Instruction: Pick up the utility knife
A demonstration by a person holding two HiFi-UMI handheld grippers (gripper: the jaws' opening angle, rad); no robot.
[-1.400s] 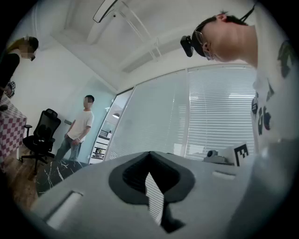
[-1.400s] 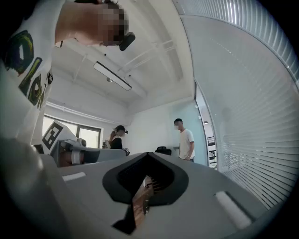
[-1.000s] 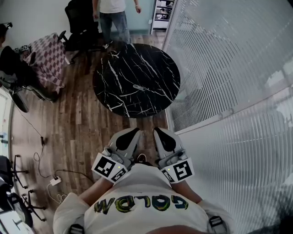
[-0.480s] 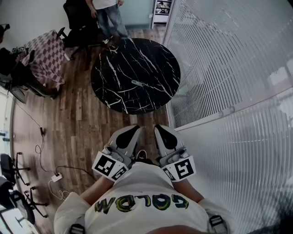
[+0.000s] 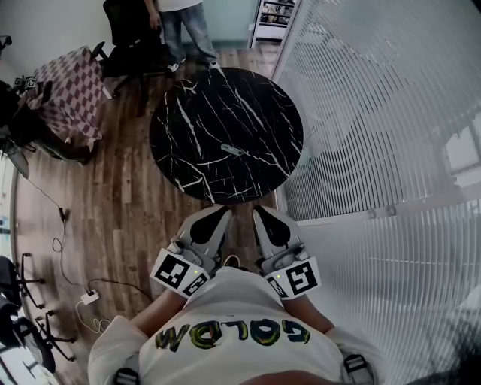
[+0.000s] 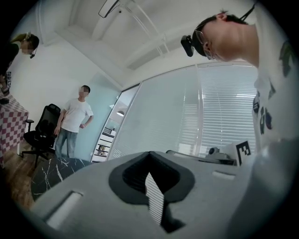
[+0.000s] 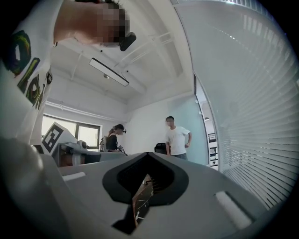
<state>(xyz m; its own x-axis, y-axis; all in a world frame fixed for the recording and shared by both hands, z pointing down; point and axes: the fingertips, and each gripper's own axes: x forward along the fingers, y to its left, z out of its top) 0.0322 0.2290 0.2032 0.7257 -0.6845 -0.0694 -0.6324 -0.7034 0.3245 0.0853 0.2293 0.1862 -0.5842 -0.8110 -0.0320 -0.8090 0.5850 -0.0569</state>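
The utility knife (image 5: 231, 150), small and grey, lies near the middle of a round black marble table (image 5: 188, 113) ahead of me in the head view. Both grippers are held close to my chest, short of the table's near edge and side by side. My left gripper (image 5: 219, 213) has its jaws together with nothing between them, and the left gripper view (image 6: 152, 186) shows only a thin slit. My right gripper (image 5: 259, 213) is likewise shut and empty (image 7: 145, 185). The knife does not show in either gripper view.
A glass wall with blinds (image 5: 376, 113) runs along the right of the table. A person (image 5: 180, 22) stands beyond the table beside a black office chair (image 5: 131, 37). A chequered-cloth table (image 5: 68, 94) is at left. Cables and a power strip (image 5: 89, 298) lie on the wooden floor.
The table and knife have drawn nearer and shifted slightly lower in the head view. Both grippers stay together at my chest, jaws unchanged.
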